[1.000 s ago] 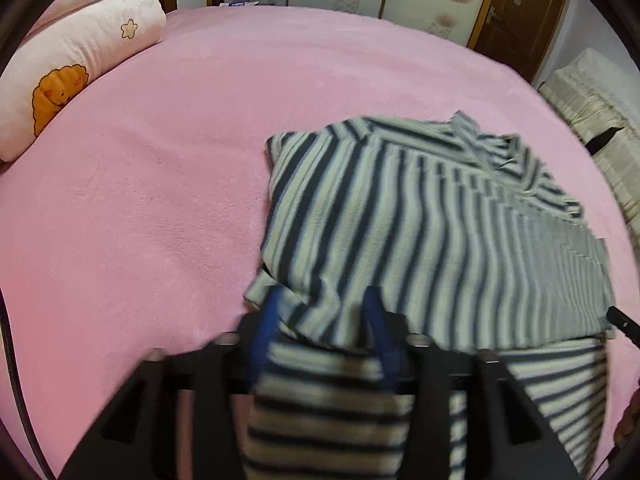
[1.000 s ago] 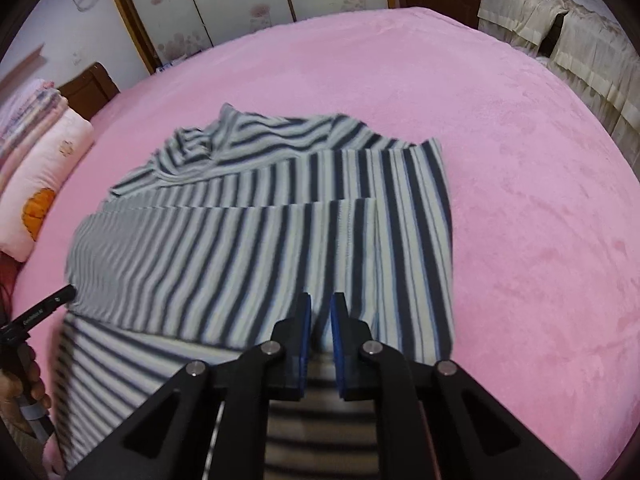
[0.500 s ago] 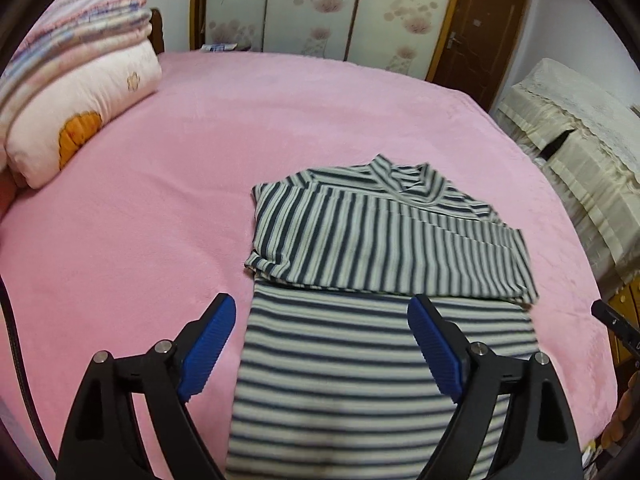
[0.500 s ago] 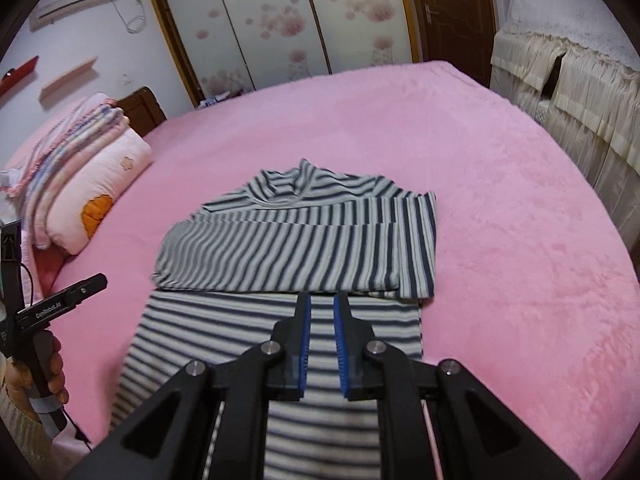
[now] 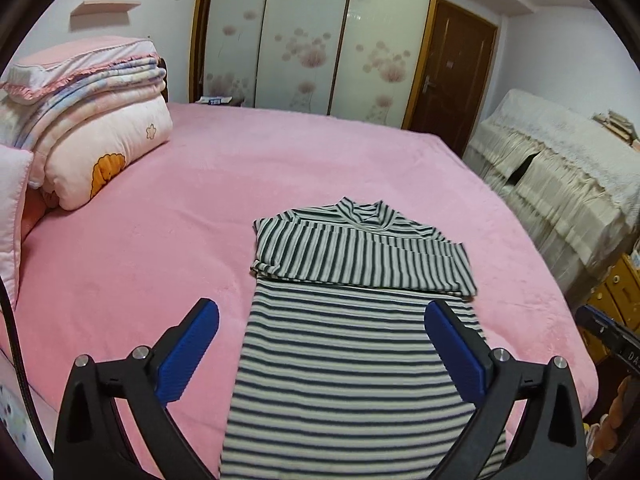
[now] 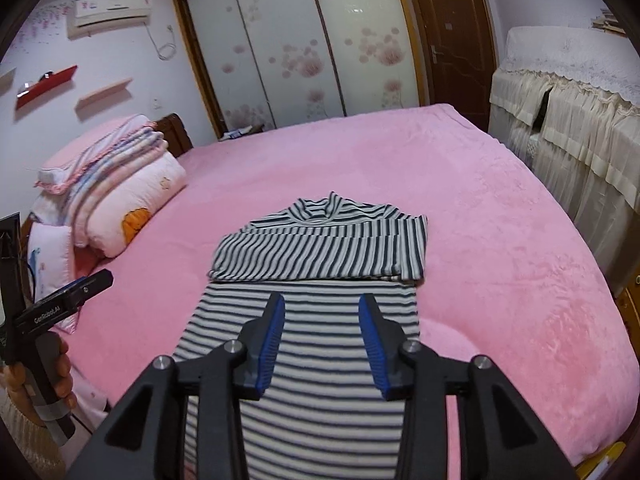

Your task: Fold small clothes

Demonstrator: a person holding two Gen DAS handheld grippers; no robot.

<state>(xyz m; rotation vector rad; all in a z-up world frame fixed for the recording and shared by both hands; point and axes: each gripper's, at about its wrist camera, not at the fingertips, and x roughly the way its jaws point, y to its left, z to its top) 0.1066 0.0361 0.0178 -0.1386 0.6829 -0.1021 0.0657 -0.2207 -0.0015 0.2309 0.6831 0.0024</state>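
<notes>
A navy-and-white striped top lies flat on the pink bed, collar at the far end, both sleeves folded across the chest. My left gripper hangs above the near body panel, its jaws opening wide, with only air between the blue pads. My right gripper also hovers above the lower panel, its jaws opening, and holds nothing. In the right wrist view the left gripper's handle shows at the far left in a hand.
Folded quilts and pillows are stacked at the bed's left end. A cloth-covered cabinet stands to the right. Sliding wardrobe doors and a brown door are behind the bed.
Both grippers let go of the sleeve fabric, opened, and drew back and up from the shirt. The folded sleeves now lie flat across the chest.
</notes>
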